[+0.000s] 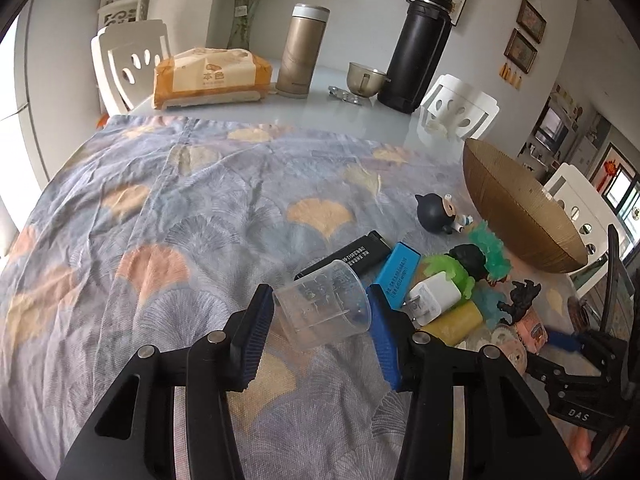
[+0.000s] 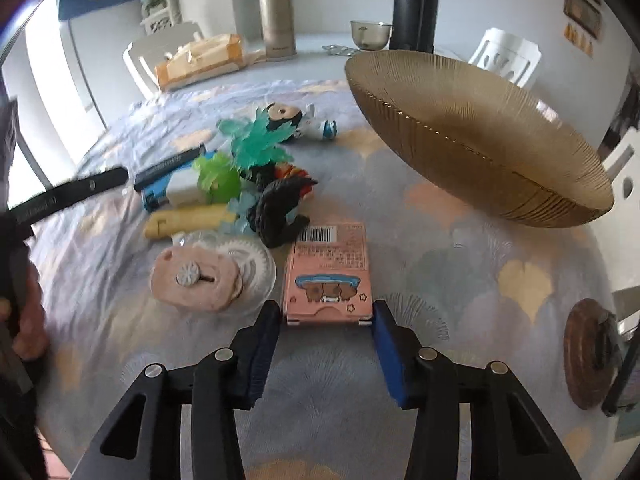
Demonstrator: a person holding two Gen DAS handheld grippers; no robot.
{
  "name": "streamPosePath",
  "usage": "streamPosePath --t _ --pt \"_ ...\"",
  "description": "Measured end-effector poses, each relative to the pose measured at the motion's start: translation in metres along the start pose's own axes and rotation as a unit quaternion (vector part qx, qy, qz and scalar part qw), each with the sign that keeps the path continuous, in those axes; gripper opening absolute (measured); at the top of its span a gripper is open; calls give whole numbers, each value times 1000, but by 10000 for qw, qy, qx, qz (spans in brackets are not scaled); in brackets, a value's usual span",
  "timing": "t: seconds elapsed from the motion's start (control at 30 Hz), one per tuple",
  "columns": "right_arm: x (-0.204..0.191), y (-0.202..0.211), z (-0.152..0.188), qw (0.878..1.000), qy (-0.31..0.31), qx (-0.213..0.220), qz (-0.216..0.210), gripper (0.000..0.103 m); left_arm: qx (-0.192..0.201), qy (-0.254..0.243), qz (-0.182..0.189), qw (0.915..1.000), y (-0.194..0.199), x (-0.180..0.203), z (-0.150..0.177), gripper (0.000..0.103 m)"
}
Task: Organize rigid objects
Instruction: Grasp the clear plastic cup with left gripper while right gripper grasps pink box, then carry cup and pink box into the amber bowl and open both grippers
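left gripper (image 1: pixel 320 312) jaws grip a clear cup (image 1: pixel 322 306); right gripper (image 2: pixel 326 326) jaws open astride a pink box (image 2: pixel 328 272) beside toys.

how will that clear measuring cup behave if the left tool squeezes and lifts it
The clear measuring cup looks thin and see-through, so probably light and slightly flexible under the left tool. Its smooth tapered wall may slip. Lying on its side, it would likely roll if nudged.

A home dining room: cloth-covered table (image 1: pixel 200 208), white chairs (image 1: pixel 128 68), framed pictures (image 1: pixel 530 16), thermos flasks (image 1: pixel 416 48).
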State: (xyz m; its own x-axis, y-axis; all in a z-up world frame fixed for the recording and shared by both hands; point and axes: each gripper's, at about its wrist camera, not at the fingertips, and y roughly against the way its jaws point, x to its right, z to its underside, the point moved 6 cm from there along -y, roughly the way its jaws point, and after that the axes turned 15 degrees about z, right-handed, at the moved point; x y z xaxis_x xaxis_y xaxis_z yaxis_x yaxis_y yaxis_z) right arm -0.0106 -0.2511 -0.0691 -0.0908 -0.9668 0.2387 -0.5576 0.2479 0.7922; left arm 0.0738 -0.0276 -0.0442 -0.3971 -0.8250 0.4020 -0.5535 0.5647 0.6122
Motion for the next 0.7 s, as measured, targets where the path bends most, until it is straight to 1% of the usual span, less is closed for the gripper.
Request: streamPosePath --t 0.03,0.07,0.13,0.17,0.2,0.23,0.3,0.4,0.47,0.53,0.63,0.7 --pt "3 -4 -2 9999 -48 -2 120 66 1 -8 3 10000 0 0 1 44" --pt "5 -7 -4 9999 -128 -12 111 68 0 -11 12 10000 0 0 1 44" --pt "10 -13 -9 9994 -331 -41 -57 68 -1 -8 16 10000 0 0 1 44" --pt "10 -14 -11 9994 -342 -38 -39 64 3 -7 13 10000 0 0 2 44" --pt "8 -13 -11 9995 -312 -6 -2 58 4 -12 17 10000 0 1 2 44" --pt "6 -10 -11 9996 -273 80 5 40 11 -26 20 10000 0 2 2 44" --pt "2 -4 -7 9995 -210 155 169 40 46 -109 -5 9999 1 4 2 44" --pt "6 11 -1 9989 -350 265 163 40 126 -282 -36 9995 4 11 1 44" --pt "17 30 0 9971 -490 513 270 40 130 -379 2 9992 8 19 0 44" --pt "30 53 -4 9937 -596 842 439 40 202 -580 119 9980 16 35 -6 44" --pt "48 78 -16 9892 -796 1137 480 40 335 -886 343 9949 30 66 -19 44" --pt "62 91 -28 9852 -1026 1290 465 40 456 -1115 552 9912 39 91 -32 44"
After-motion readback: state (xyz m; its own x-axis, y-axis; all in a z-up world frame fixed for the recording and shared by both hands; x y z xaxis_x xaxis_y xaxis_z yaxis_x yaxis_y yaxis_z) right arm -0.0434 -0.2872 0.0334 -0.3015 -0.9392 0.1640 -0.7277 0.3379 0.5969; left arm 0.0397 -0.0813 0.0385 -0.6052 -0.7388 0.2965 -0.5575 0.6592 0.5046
